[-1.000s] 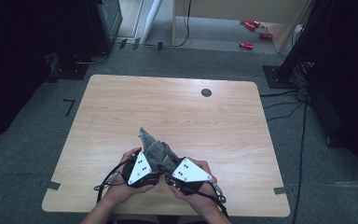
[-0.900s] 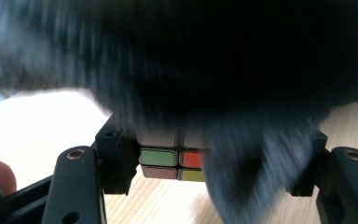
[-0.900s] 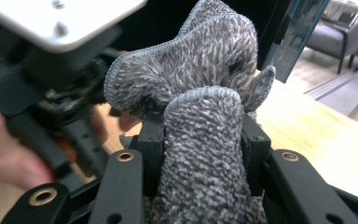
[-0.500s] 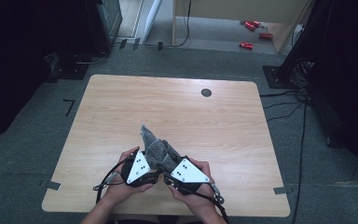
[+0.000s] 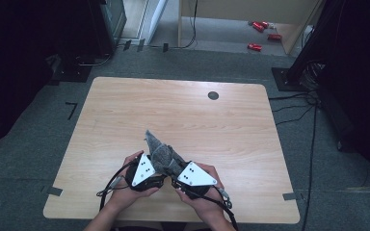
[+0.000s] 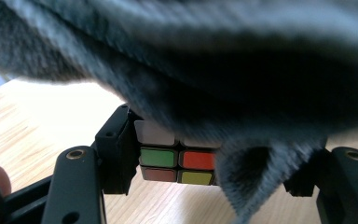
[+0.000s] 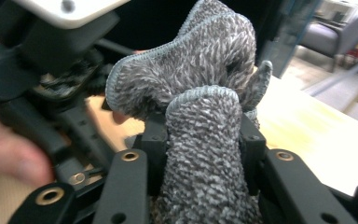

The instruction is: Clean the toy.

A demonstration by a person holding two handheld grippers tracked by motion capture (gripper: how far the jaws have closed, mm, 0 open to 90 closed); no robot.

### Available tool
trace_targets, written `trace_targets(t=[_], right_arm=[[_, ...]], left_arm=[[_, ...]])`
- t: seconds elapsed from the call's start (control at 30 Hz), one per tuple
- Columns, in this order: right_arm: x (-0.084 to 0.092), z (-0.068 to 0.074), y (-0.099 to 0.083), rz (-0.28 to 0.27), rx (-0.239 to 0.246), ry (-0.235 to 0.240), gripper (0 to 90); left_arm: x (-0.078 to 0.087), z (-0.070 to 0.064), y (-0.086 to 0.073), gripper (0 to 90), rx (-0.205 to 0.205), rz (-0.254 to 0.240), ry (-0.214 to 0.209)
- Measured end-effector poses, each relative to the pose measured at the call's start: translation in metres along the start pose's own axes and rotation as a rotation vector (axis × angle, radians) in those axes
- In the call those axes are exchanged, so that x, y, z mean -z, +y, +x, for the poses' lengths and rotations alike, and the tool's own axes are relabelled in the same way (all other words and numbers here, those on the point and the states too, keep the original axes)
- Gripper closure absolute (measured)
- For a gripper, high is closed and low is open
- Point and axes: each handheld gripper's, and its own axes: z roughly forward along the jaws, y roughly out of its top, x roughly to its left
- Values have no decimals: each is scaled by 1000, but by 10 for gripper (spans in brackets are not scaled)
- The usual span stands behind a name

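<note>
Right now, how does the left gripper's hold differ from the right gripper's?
The left gripper is clamped on a colour-tiled puzzle cube draped by grey cloth; the right gripper, whose jaws just closed further, pinches a bunched fold of that cloth. Both meet at the table's near edge.

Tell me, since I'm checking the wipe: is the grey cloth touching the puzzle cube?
Touching. The left gripper view shows the grey cloth draped over the puzzle cube, covering its top and right side.
</note>
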Motion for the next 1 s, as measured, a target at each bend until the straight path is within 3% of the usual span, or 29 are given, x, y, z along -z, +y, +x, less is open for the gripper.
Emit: trace_targets(t=[0.03,0.1,0.17,0.2,0.3,0.37,0.47,0.57,0.63,0.73,0.83,0.93,1.0], right_arm=[[0,-4,0,11,-4,-4,681],[5,-20,-2,13,-80,-53,686],[7,-26,-4,19,-98,-86,685],[8,-25,-5,17,-107,-79,685],[5,-12,-1,25,-39,-71,682],[1,-2,1,32,-8,-38,681],[-3,-2,4,47,22,-43,680],[-2,-16,6,71,-12,-57,678],[-4,-24,9,119,-35,-30,678],[-8,-19,15,167,-11,9,678],[-10,-9,17,139,18,53,678],[-9,-14,17,110,22,49,678],[-5,-20,17,91,19,14,680]], left_arm=[[0,-1,0,344,0,-2,1],[-1,-3,2,344,0,-11,-4],[-2,-4,3,344,-5,-11,-3],[-2,-4,3,343,-4,-9,-5],[-3,-1,1,344,15,-6,-2],[-3,1,0,343,30,-5,2],[-2,2,0,344,30,-2,8],[-3,-1,1,344,32,-5,19],[-3,-1,1,343,28,12,25],[-3,1,0,343,47,14,20],[-1,3,2,343,49,7,28],[0,3,5,344,51,-3,28],[1,3,9,345,47,-12,31]])
